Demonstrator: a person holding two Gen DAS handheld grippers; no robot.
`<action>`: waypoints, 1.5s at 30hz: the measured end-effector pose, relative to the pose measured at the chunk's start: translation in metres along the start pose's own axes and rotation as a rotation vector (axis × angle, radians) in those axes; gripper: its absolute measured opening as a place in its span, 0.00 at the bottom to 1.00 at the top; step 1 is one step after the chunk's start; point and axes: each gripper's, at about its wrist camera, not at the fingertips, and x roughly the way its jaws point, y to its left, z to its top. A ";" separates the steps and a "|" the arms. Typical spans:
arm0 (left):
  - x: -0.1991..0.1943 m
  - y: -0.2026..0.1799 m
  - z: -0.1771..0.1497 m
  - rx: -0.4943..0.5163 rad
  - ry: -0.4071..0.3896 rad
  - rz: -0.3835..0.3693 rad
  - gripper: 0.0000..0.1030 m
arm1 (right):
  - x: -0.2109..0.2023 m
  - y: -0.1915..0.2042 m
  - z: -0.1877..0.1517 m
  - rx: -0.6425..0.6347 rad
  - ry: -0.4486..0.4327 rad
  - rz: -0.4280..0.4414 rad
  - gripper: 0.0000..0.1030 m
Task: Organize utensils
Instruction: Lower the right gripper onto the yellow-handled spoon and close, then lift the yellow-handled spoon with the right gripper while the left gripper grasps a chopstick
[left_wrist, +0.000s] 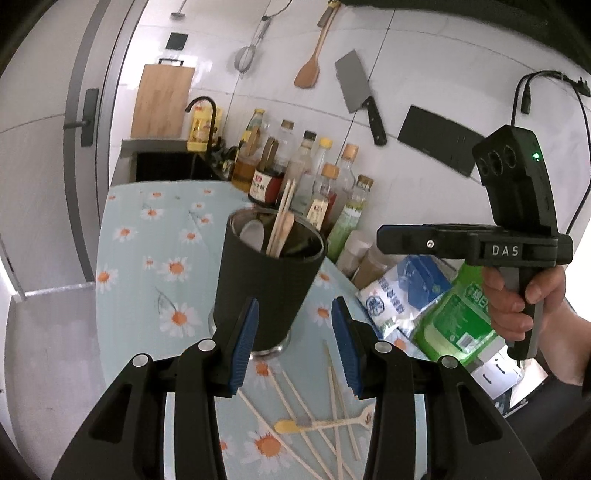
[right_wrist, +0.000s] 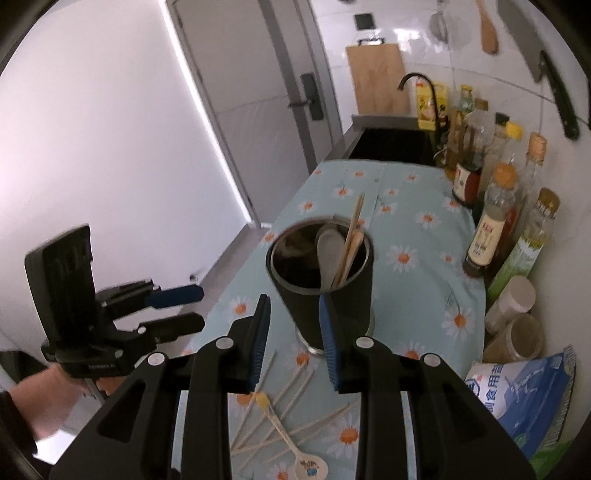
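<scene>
Both grippers, left (left_wrist: 293, 345) and right (right_wrist: 293, 341), have jaws spread and empty: lower one over the near chopsticks (right_wrist: 291, 398), pinch mid-length, then transfer to the holder (right_wrist: 321, 280).

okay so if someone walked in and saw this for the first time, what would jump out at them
Probably the black holder standing mid-counter on the daisy-print cloth, with a grey spoon and wooden sticks poking out of it. In front of it, loose chopsticks and a small spoon lie scattered. On the tiled wall behind, a cleaver and a wooden spatula hang above a row of bottles.
</scene>
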 end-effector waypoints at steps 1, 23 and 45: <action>0.000 0.000 -0.005 -0.009 0.005 0.001 0.38 | 0.004 0.002 -0.003 -0.012 0.021 0.003 0.28; -0.006 0.012 -0.097 -0.195 0.072 -0.006 0.38 | 0.123 0.051 -0.116 -0.471 0.692 0.076 0.28; -0.007 0.029 -0.124 -0.300 0.079 -0.044 0.38 | 0.178 0.071 -0.143 -0.567 0.901 -0.019 0.11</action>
